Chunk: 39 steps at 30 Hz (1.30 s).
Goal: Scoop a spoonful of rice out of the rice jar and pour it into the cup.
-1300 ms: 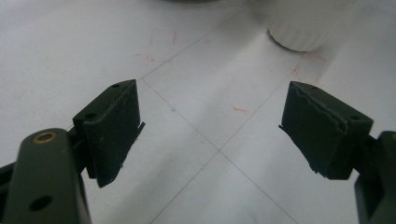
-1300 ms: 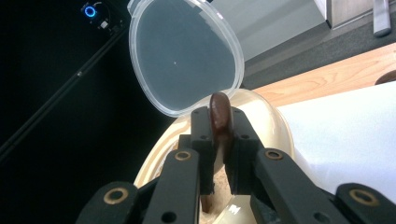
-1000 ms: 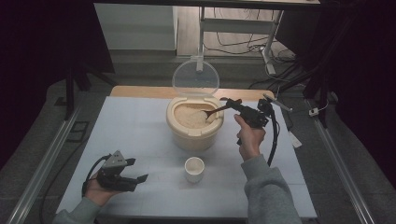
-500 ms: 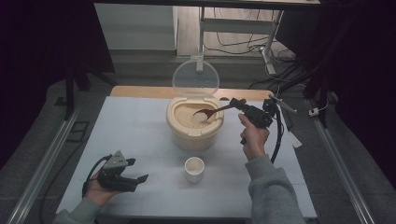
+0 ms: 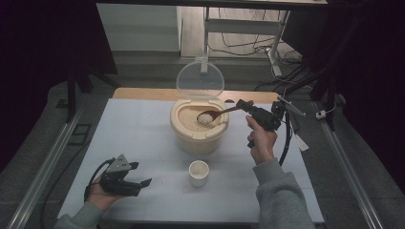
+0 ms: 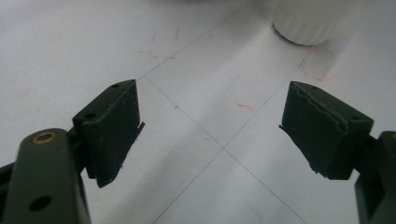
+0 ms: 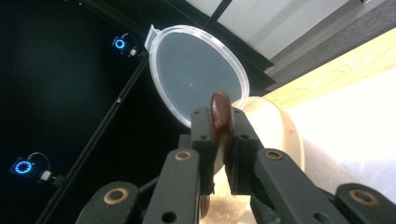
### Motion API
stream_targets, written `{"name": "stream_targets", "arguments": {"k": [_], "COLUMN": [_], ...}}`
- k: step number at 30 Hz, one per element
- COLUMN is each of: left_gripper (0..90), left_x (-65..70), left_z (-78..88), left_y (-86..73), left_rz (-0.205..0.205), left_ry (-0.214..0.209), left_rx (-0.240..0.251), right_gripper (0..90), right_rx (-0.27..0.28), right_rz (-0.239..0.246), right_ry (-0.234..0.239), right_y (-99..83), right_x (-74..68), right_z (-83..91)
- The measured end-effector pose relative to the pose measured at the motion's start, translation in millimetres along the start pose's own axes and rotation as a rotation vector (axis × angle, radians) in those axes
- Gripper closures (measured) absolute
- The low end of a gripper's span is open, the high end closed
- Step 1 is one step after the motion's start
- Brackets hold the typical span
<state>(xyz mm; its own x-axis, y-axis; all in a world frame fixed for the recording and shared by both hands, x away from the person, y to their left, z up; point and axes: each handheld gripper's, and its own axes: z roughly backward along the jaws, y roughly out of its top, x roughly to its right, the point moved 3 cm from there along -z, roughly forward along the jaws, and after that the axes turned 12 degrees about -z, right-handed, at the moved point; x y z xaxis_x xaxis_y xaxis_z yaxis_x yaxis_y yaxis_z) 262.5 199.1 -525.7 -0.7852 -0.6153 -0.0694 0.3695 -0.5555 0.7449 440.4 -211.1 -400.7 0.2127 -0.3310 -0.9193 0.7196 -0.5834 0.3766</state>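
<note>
Dark surroundings close in on a pale counter (image 5: 143, 138) marked with thin grid lines and small red corner marks; a strip of wood shows along its far edge, with metal rails on either side and cables on the floor beyond. Near the counter's middle stands a cream tub (image 5: 198, 129) of rice, its clear round lid (image 5: 200, 79) hinged upright behind it. A small white cup (image 5: 199, 172) sits just in front of the tub. To the tub's right, the right gripper (image 5: 243, 105) has its jaws pinching the handle of a brown spoon (image 5: 217, 114), whose bowl holds rice over the tub's opening. Left of the cup, the left gripper (image 5: 141, 183) rests low by the counter with its jaws spread wide apart, nothing between them.
</note>
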Motion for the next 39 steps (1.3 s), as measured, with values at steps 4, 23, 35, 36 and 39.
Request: {"name": "stream_targets", "arguments": {"k": [4,23,35,36,39], "left_gripper": [19.1,19.1,19.2,19.1,19.1], "left_x": [0.0,0.2,0.0,0.0,0.1], "left_z": [-0.1,-0.8,-1.5,-1.8,-2.2], "left_y": [-0.1,-0.2,-0.1,0.0,0.0], "left_rz": [0.000,-0.006,-0.007,-0.007,-0.008], "left_ry": [0.000,-0.007,-0.007,-0.007,-0.007], "left_rx": [0.000,-0.004,-0.007,-0.008,-0.011], "right_gripper": [82.9,82.9,82.9,82.9,82.9], "right_rx": [-0.007,-0.096,-0.214,-0.222,-0.239], "right_rz": [-0.005,-0.043,-0.036,-0.032,-0.017], "right_ry": [0.005,0.054,0.029,0.022,-0.005], "right_y": [0.4,-25.6,-60.1,-62.1,-67.1], "right_x": [-0.9,-6.9,5.8,7.9,14.1], "right_z": [1.5,27.9,46.0,46.7,47.1]}}
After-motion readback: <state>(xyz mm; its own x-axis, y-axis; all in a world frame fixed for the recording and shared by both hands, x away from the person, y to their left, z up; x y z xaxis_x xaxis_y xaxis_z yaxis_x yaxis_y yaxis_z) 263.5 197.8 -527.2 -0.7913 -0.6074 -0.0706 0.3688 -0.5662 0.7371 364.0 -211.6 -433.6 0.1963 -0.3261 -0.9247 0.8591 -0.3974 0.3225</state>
